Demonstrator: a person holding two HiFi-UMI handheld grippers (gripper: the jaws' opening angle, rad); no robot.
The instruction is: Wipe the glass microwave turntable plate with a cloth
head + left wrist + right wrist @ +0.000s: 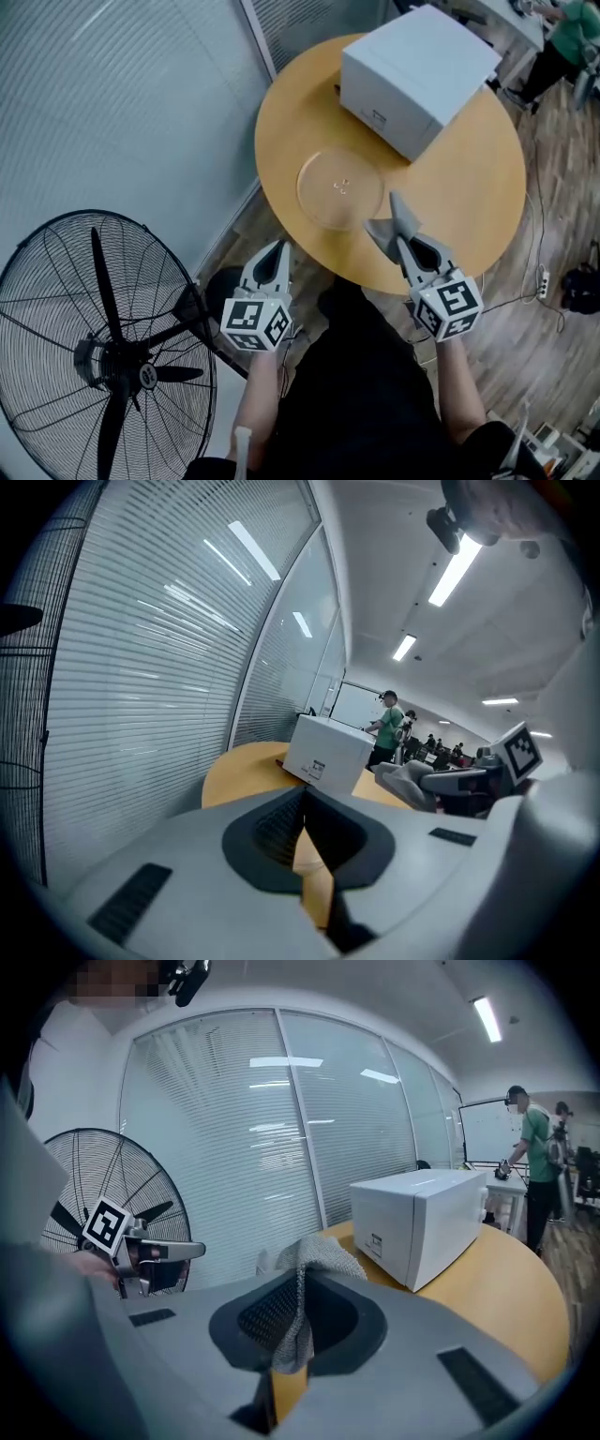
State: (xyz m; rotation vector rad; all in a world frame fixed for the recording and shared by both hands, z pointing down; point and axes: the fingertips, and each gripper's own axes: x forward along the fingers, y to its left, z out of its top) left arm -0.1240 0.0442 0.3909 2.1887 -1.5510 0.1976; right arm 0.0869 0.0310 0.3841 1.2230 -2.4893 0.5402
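Head view, looking steeply down: the big pedestal fan (108, 352) fills the frame at eight o'clock, and the round wooden table (469, 206) sits at one o'clock. The white microwave (417, 75) takes the table's far side at twelve o'clock. The glass turntable plate (339, 187) lies flat on the wood toward seven o'clock, near the edge closest to the person and apart from the microwave.

The right gripper (395, 208) hangs over the table's near rim, just beside the plate at its five o'clock. Its jaws are pinched on a grey knitted cloth (314, 1265) that bunches up past the tips. The left gripper (279, 251) is off the table at seven o'clock from the plate, jaws pressed together with nothing in them.

As I read it, the wiping hasn't begun: the cloth is in hand, but I can't see it touching the glass. What's left is bringing the cloth down onto the plate and rubbing across its whole face, perhaps with the left gripper steadying the rim.
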